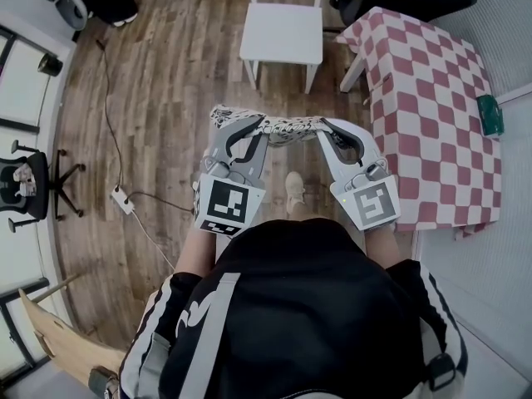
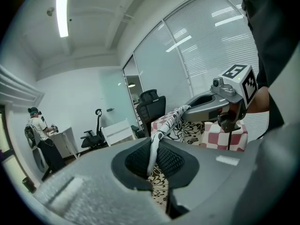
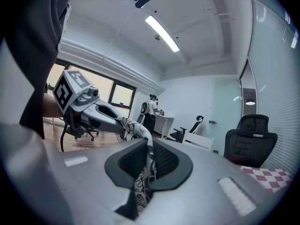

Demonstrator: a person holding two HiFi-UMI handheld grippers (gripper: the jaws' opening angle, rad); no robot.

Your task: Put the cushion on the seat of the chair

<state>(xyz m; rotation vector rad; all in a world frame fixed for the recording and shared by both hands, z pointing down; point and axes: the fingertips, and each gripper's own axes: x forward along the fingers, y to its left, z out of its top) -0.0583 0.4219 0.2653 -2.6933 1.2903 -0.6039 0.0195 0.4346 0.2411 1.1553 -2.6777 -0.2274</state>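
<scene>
A black-and-white patterned cushion (image 1: 283, 128) hangs stretched between my two grippers, above the wooden floor. My left gripper (image 1: 241, 128) is shut on the cushion's left edge, my right gripper (image 1: 329, 128) on its right edge. The white chair (image 1: 282, 33) stands a little ahead with its seat bare. In the left gripper view, the cushion's edge (image 2: 183, 131) runs from the left gripper (image 2: 153, 157) across to the right gripper (image 2: 188, 108). The right gripper view has the fabric (image 3: 139, 129) pinched in the right gripper (image 3: 147, 161), with the left gripper (image 3: 120, 121) at its far end.
A table with a red-and-white checked cloth (image 1: 428, 106) stands to the right of the chair. Black office chairs (image 1: 37, 181) sit at the left and far corners. A power strip with its cable (image 1: 123, 199) lies on the floor to my left. A person (image 2: 40, 139) stands far off.
</scene>
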